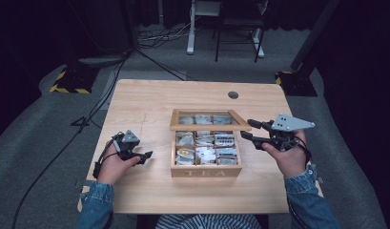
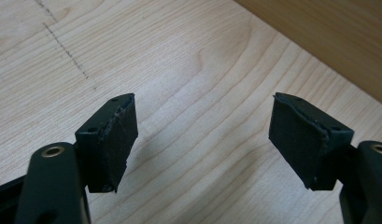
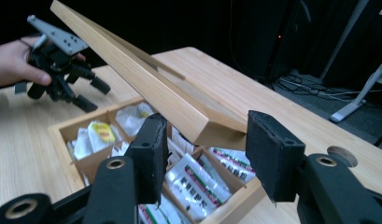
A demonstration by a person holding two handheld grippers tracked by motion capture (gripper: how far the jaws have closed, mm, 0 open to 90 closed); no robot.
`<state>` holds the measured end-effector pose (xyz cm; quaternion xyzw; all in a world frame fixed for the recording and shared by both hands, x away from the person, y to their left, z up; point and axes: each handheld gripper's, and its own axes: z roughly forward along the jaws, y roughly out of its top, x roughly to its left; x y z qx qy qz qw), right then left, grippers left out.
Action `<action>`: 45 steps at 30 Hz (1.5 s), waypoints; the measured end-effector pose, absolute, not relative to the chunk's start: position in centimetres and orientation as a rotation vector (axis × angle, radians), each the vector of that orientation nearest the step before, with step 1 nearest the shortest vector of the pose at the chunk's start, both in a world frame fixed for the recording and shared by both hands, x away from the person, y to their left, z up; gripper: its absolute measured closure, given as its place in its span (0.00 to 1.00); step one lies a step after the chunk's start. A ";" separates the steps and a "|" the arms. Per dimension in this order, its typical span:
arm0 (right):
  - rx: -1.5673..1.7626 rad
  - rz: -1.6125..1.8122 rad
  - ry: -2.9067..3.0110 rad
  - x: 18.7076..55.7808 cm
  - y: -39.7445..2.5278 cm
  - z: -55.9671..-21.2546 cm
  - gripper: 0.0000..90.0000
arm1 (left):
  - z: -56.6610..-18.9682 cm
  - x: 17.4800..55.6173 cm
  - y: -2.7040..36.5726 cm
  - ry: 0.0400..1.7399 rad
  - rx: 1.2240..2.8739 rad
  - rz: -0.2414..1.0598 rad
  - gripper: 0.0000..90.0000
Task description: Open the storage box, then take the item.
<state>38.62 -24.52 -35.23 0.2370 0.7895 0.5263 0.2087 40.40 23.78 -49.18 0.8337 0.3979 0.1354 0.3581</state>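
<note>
Centrally in the high view, a rectangular wooden tea box (image 1: 205, 171) sits on the pale-grained table (image 1: 149, 191), its glazed lid (image 1: 203, 127) raised, glossy sachets (image 1: 205, 153) filling square compartments. The right tool (image 3: 202, 156), jaws apart, straddles the lid's corner. The left tool (image 2: 202, 140), foam-padded jaws apart, hovers over bare wood at lower left.

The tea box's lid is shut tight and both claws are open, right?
Not quite. The lid of the tea box is raised, not shut: the right gripper view shows it tilted up over the tea bags, and the high view shows the compartments uncovered. The rest holds: the left claw and the right claw are both open, jaws apart.
</note>
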 end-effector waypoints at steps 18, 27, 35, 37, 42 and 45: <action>0.695 1.505 2.140 39.8 -24.3 -34.3 0.55 | -46.3 39.4 22.6 0.991 2.095 0.359 0.29; 0.703 1.509 2.134 40.0 -24.2 -34.2 0.55 | -44.1 38.1 22.0 0.929 2.092 0.376 0.29; 0.699 1.515 2.132 40.2 -24.2 -34.1 0.55 | -42.4 37.2 21.3 0.886 2.074 0.365 0.30; 0.701 1.517 2.131 40.2 -24.2 -34.1 0.55 | -42.1 37.0 21.0 0.870 2.077 0.363 0.30; 0.703 1.519 2.130 40.2 -24.2 -34.1 0.55 | -41.2 36.4 19.7 0.804 2.087 0.345 0.30; 0.703 1.518 2.130 40.2 -24.2 -34.1 0.55 | -40.6 36.1 18.9 0.766 2.091 0.344 0.30</action>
